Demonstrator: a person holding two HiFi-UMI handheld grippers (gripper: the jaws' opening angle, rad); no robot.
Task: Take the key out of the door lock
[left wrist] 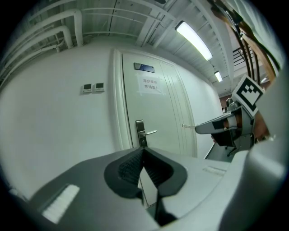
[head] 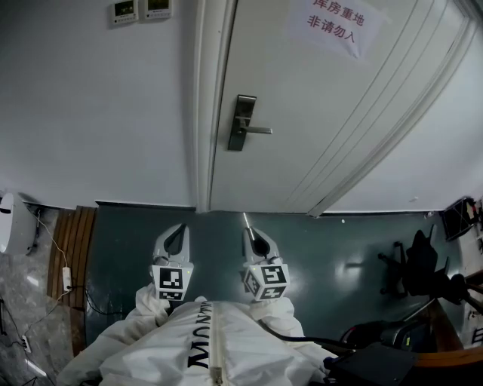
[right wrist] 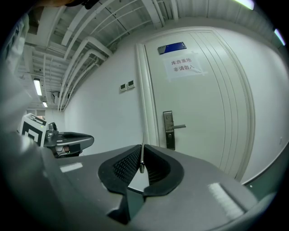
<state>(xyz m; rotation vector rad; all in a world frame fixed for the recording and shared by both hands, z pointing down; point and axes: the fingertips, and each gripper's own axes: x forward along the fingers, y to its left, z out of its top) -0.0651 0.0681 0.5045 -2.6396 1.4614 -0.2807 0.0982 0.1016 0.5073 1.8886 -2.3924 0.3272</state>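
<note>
Head view: the right gripper (head: 255, 240) is pinching a thin metal key (head: 246, 220), well apart from the door lock (head: 241, 122). Left gripper view: the left gripper (left wrist: 143, 158) is sitting pressed together, empty. Right gripper view: the jaws are clamping the key's flat faces, which is the best hold, since it is probably light, stiff and slippery.

Observed: white door (head: 339, 113), dark grey lock plate (head: 241, 122), silver key (right wrist: 141, 158), red-lettered notice (head: 332, 22), black-and-white marker cubes (head: 172, 283), dark teal floor (head: 339, 241).
</note>
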